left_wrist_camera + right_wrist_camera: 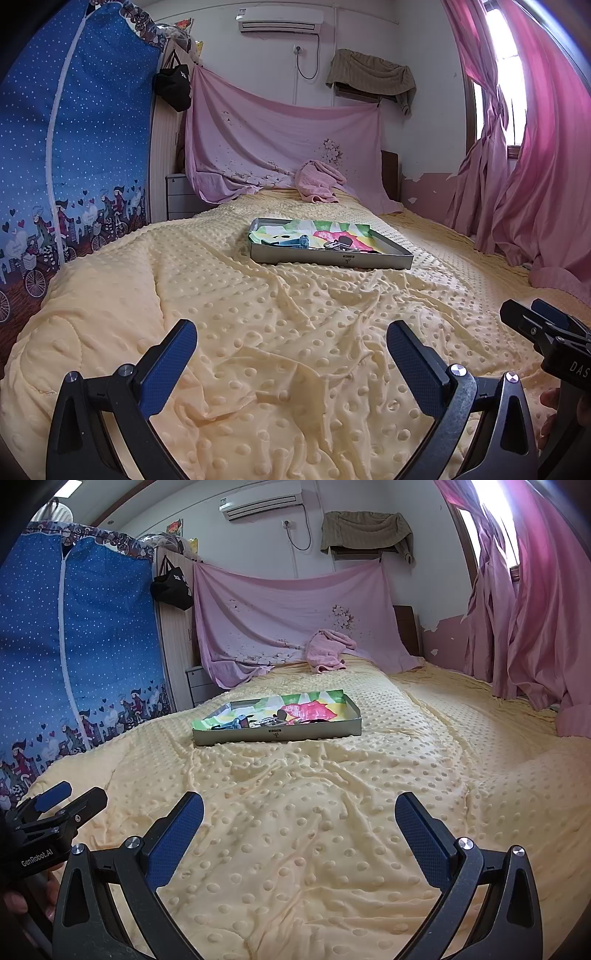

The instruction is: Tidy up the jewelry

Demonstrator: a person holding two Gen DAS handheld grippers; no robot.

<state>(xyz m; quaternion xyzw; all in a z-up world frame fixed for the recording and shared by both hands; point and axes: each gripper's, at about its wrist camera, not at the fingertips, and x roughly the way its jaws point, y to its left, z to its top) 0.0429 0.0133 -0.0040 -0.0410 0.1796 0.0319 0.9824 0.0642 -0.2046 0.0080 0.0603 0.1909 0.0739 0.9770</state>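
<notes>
A lived-in home bedroom. Ahead of the jaws spreads a bed (295, 332) under a dotted yellow blanket (314, 812), a pink sheet (280, 147) draped at its far end. To the left stands a blue zip-up fabric wardrobe (74, 147) with a black bag (173, 88) hung beside it. Up on the far wall sits an air conditioner (280, 16); pink curtains (535, 166) cover the window on the right.

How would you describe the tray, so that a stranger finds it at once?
Look at the big bed with the yellow dotted blanket. Near its middle, before the pink sheet hanging at the head, lies the tray. It is the only flat grey box there, lined with bright paper and holding small items.
</notes>
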